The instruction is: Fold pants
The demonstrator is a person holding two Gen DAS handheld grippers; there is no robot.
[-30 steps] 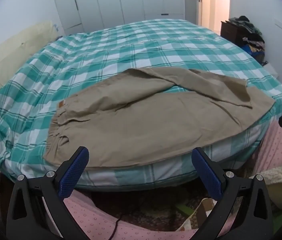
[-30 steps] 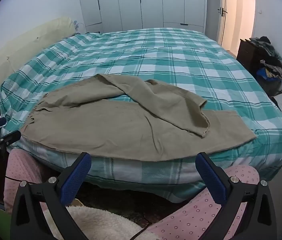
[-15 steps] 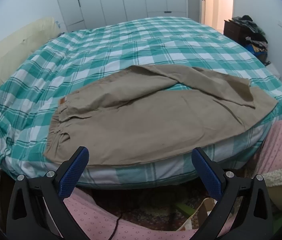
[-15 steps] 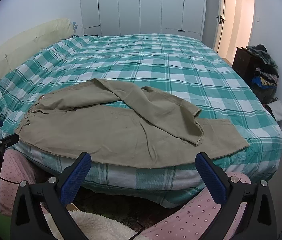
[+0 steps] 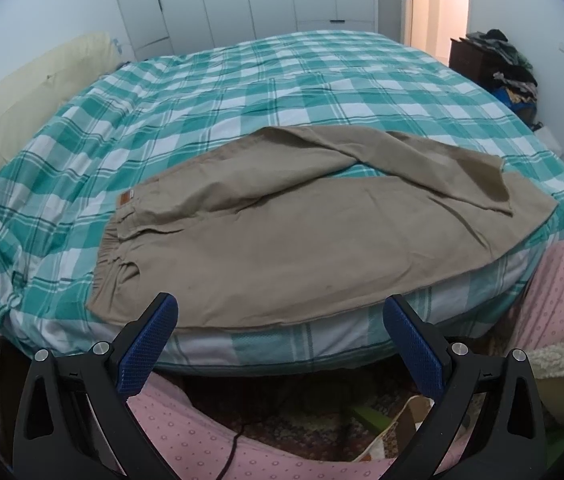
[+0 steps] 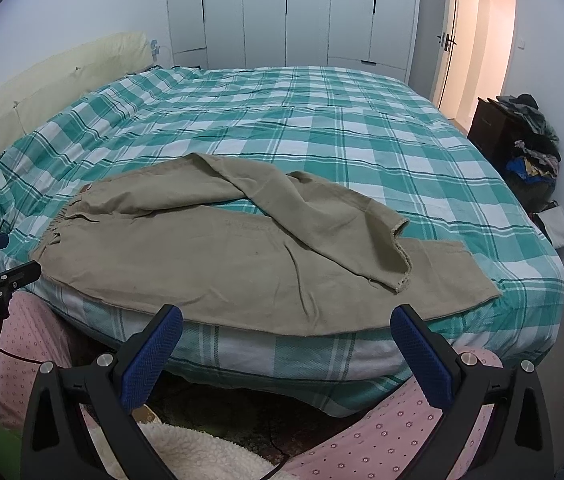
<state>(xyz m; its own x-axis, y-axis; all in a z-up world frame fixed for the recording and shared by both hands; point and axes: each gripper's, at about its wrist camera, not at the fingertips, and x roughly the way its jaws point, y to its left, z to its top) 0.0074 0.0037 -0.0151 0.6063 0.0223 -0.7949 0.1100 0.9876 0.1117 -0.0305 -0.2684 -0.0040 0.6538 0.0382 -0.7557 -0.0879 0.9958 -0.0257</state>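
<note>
Khaki pants (image 5: 282,240) lie along the near edge of a bed with a green-and-white checked cover (image 5: 262,80). The waistband is at the left, the leg ends at the right. The far leg is draped loosely over the near leg, its hem (image 6: 399,256) lying on top. The pants also show in the right wrist view (image 6: 222,264). My left gripper (image 5: 280,320) is open and empty, just off the bed's edge near the waist end. My right gripper (image 6: 285,332) is open and empty, off the edge near the leg end.
The person's pink dotted trousers (image 6: 393,440) show below both grippers. White wardrobes (image 6: 301,12) stand behind the bed. A dark cabinet piled with clothes (image 6: 521,136) stands at the right by an open door. A cream headboard (image 6: 42,92) is at the left.
Both grippers have drawn back and risen slightly from the bed edge; the pants sit a little farther off. The pants have not moved.
</note>
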